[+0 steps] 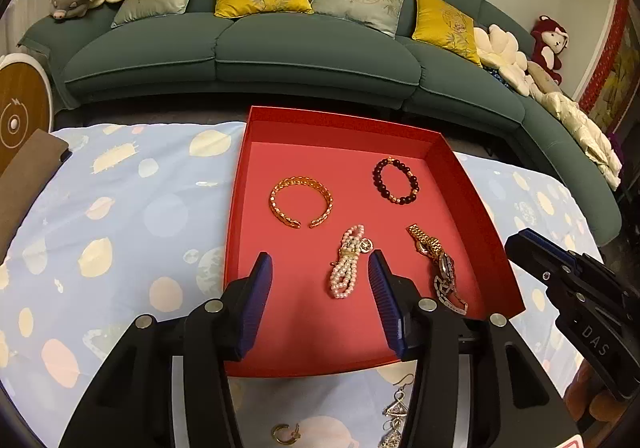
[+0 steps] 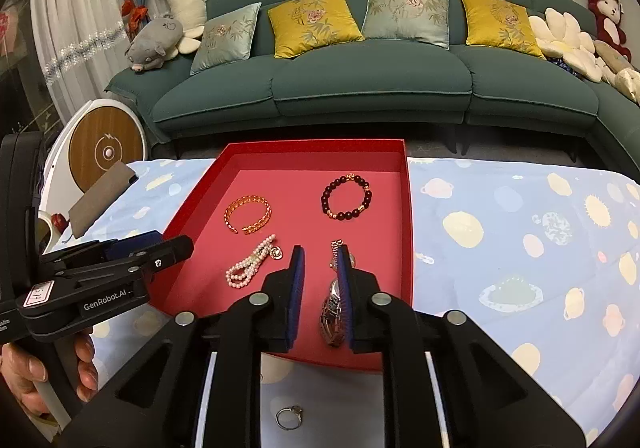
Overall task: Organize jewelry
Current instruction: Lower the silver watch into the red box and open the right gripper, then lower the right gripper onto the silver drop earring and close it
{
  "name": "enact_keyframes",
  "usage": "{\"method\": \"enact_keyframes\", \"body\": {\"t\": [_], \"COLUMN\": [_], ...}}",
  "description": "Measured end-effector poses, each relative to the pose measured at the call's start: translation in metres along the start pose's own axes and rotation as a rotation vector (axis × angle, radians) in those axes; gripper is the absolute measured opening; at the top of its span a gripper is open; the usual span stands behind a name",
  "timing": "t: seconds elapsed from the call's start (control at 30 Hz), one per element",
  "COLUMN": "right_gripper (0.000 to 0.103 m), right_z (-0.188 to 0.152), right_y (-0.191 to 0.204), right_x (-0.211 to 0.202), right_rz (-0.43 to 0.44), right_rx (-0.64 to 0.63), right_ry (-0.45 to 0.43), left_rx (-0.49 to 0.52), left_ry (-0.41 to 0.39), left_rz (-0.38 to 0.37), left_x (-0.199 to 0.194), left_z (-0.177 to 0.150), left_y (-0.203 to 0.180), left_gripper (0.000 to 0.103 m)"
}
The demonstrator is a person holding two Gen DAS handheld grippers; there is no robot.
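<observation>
Left tongs (image 1: 320, 264) are hanging spread over the white pearl bracelet (image 1: 347, 267) lying low-centre in the shallow red cardboard tray (image 1: 256, 120); right tongs (image 2: 321, 250) are standing slightly parted, the gold-and-silver link watch (image 2: 334, 312) lying between them.

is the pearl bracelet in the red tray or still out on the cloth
In. The pearl bracelet lies on the red tray's floor, between the open left gripper's fingers, not pinched.

Black tool (image 2: 320, 252) with ribbed blue pads (image 2: 297, 288), silver screws, white "GenRobot.AI" lettering.
</observation>
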State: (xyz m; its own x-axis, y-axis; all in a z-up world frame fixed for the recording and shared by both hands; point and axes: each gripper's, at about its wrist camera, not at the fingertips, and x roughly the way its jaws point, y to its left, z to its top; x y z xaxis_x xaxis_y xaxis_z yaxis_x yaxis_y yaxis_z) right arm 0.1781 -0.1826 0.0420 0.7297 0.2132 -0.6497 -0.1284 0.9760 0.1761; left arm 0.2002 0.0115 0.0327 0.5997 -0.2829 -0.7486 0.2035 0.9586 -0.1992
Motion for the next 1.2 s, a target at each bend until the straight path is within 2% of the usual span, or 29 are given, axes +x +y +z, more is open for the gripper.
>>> {"method": "enact_keyframes", "body": {"t": [0.23, 0.33, 0.4, 0.5, 0.6, 0.77, 0.87, 0.97, 1.03, 1.07, 1.2], "right_gripper": [0.021, 0.021, 0.021, 0.021, 0.021, 0.021, 0.021, 0.021, 0.021, 0.021, 0.021], "right_z": [0.005, 0.002, 0.0, -0.003, -0.007, -0.019, -0.025, -0.028, -0.03, -0.03, -0.029], "right_y": [-0.008, -0.011, -0.013, -0.018, -0.025, -0.037, -0.04, -0.043, -0.045, -0.045, -0.044], "right_x": [-0.016, -0.024, -0.028, -0.035, -0.044, -0.065, -0.075, -0.078, -0.079, -0.079, -0.079], "right_rz": [0.008, 0.012, 0.008, -0.005, -0.019, -0.029, -0.044, -0.043, -0.042, -0.039, -0.039], "right_rx": [0.009, -0.003, -0.008, -0.014, -0.011, 0.006, -0.006, -0.005, 0.003, 0.005, 0.005], "right_ry": [-0.032, -0.033, -0.037, -0.034, -0.031, -0.024, -0.021, -0.013, -0.006, -0.003, 0.0], "left_rx": [-0.032, 0.019, 0.068, 0.148, 0.256, 0.297, 0.32, 0.332, 0.349, 0.365, 0.391], "left_ry": [-0.025, -0.043, -0.038, -0.011, 0.022, 0.103, 0.131, 0.155, 0.174, 0.149, 0.138], "left_rz": [-0.008, 0.005, -0.01, -0.077, -0.086, -0.103, -0.084, -0.073, -0.065, -0.049, -0.055], "left_x": [-0.017, -0.031, -0.038, -0.039, -0.027, -0.001, 0.011, 0.021, 0.028, 0.027, 0.026], "left_z": [0.0, -0.012, -0.025, -0.044, -0.062, -0.084, -0.093, -0.1, -0.106, -0.108, -0.111], "left_y": [0.011, 0.005, -0.008, -0.041, -0.073, -0.1, -0.109, -0.115, -0.119, -0.121, -0.125], "left_gripper": [0.05, 0.05, 0.05, 0.05, 0.05, 0.049, 0.043, 0.032, 0.019, 0.017, 0.017]}}
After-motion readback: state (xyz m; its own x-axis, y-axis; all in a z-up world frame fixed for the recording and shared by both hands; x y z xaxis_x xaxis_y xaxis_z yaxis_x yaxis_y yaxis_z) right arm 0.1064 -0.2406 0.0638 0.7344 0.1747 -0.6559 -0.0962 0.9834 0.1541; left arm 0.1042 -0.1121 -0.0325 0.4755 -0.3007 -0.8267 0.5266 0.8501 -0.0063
